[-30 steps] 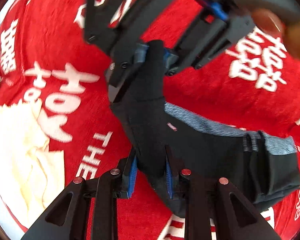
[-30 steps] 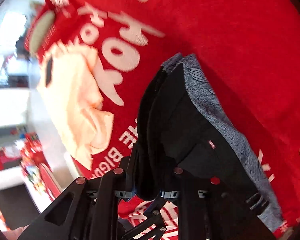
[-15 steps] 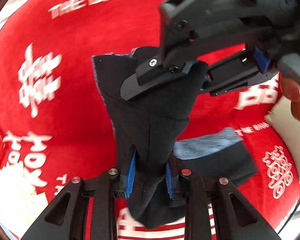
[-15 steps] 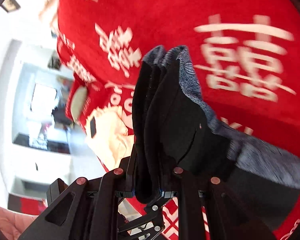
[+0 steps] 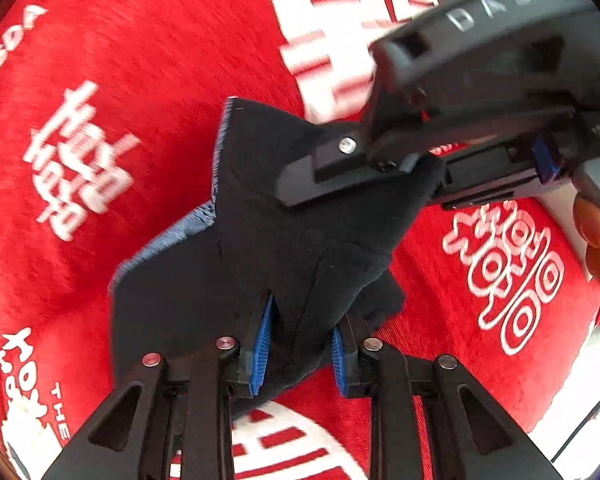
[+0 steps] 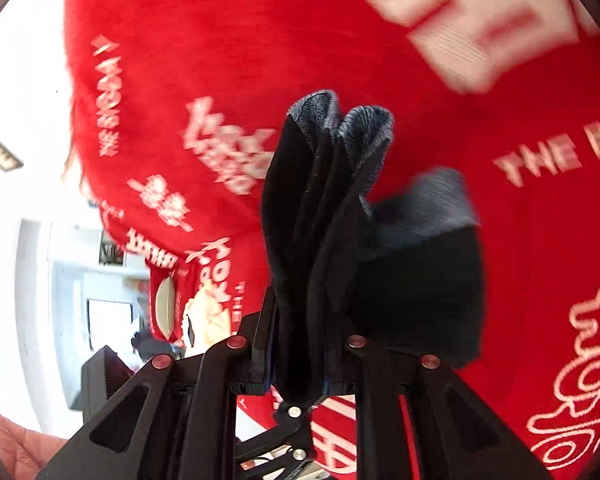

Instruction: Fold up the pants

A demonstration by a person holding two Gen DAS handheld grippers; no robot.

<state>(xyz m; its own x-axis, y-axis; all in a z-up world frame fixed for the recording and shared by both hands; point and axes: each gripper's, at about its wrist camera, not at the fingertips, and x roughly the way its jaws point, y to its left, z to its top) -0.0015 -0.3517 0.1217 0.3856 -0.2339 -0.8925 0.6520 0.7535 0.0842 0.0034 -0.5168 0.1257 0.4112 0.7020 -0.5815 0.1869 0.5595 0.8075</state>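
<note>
Mid-fold: left gripper (image 5: 300, 354) and right gripper (image 6: 310, 354) both clamped on black pants (image 5: 260, 240), bundle lifted clear of red printed blanket (image 5: 140, 80). Next, likely: lower flat, align edges, release.

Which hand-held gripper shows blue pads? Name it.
The left hand-held gripper: blue pads flank the pants. The right shows only black.

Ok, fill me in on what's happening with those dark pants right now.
A person is folding black pants with two handheld grippers above a red printed blanket. The left gripper is shut on one bunched part, and the right gripper is shut on several stacked layers. The pants hang between them, grey lining showing at the edges.
</note>
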